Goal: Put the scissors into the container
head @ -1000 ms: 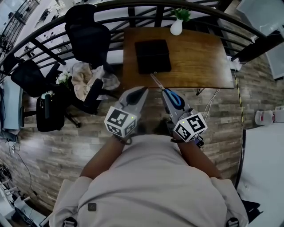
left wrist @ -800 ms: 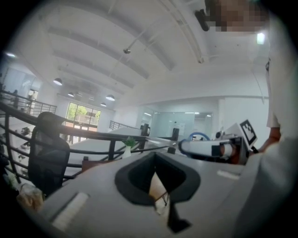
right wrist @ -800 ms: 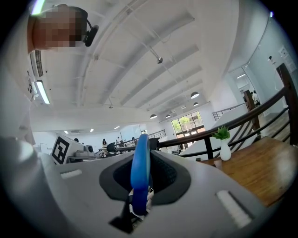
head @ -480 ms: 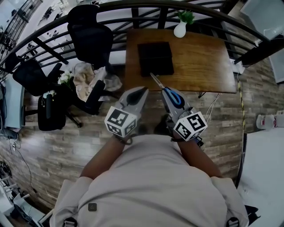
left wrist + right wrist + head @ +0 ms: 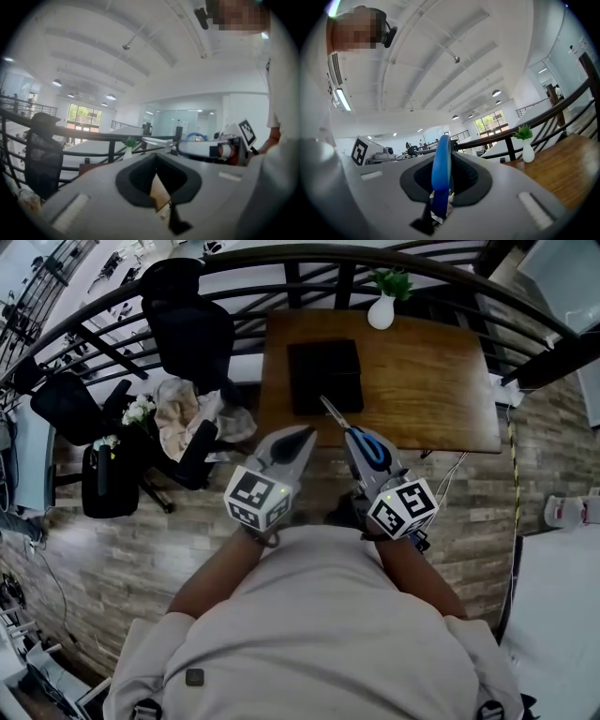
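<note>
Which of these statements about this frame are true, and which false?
1. The right gripper grips blue-handled scissors. True.
2. The scissors lie inside the black container. False: they are in the gripper, blades pointing toward it.
3. The left gripper holds a vase. False: it holds nothing; the white vase stands at the wooden table's far edge.
4. The black container sits on the wooden table. True.

There is one brown wooden table [image 5: 422, 371], one flat black square container [image 5: 324, 377], one white vase [image 5: 381, 313] with one green plant, and one pair of blue-handled metal scissors [image 5: 367, 444]. There are two grey grippers, the left gripper [image 5: 302, 434] and the right gripper [image 5: 352, 434]. At least two black office chairs [image 5: 192, 329] can be counted.
</note>
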